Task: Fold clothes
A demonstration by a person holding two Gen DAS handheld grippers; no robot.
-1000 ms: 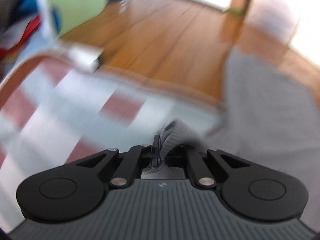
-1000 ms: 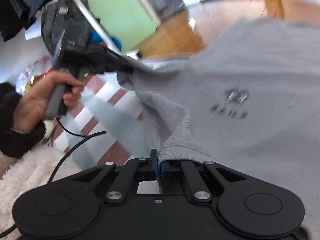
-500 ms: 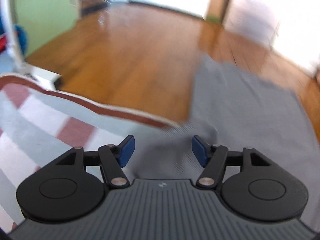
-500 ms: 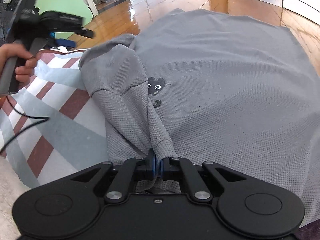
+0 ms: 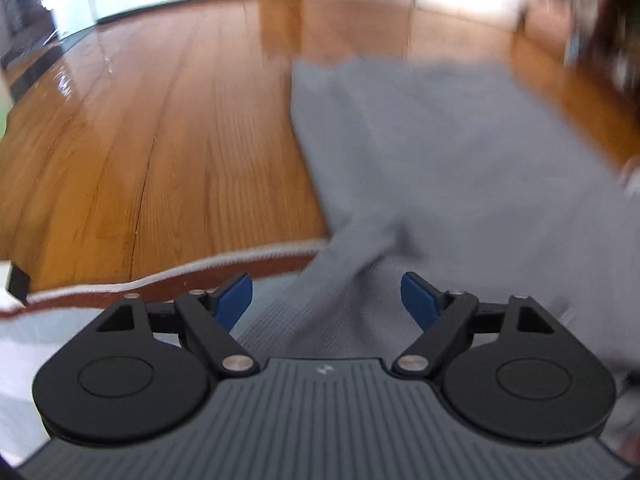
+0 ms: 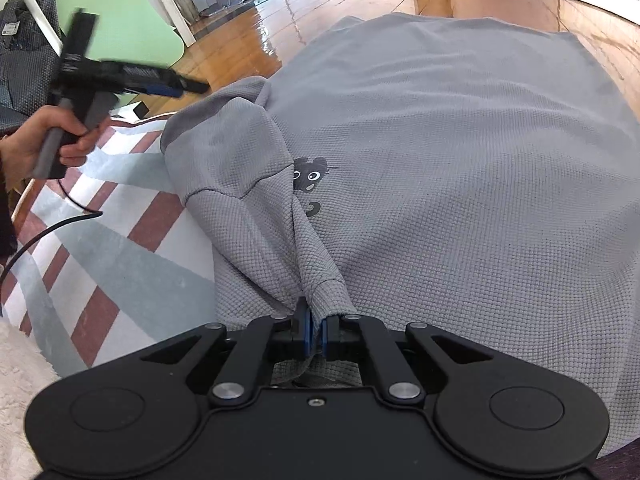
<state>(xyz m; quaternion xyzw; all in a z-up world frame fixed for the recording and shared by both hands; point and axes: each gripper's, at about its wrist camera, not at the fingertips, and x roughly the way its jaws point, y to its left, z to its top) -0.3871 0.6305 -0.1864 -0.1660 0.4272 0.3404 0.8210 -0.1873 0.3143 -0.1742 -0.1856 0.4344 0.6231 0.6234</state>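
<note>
A grey waffle-knit shirt (image 6: 460, 152) with a small dark mouse print (image 6: 310, 172) lies spread over the floor and a striped rug. Its left sleeve (image 6: 240, 184) is folded over the body. My right gripper (image 6: 314, 334) is shut on the sleeve's cuff at the near edge. My left gripper (image 5: 326, 298) hovers above the shirt's (image 5: 440, 160) shoulder area with its jaws opening wide; cloth lies below them, and the blue pads (image 5: 236, 300) touch nothing. In the right wrist view a hand holds the left gripper (image 6: 192, 87) up at the far left, clear of the shirt.
A rug (image 6: 112, 240) with red, white and grey-green stripes lies under the shirt's left side, its edge (image 5: 180, 276) bordering the wooden floor (image 5: 160, 120). A black cable (image 6: 40, 232) trails across the rug. A green panel (image 6: 120, 12) and dark clothing (image 6: 24, 60) stand far left.
My left gripper let go of the shirt, opened wide and swung away to the right over the cloth. The freed sleeve has dropped onto the body. The right gripper kept its grip on the cuff.
</note>
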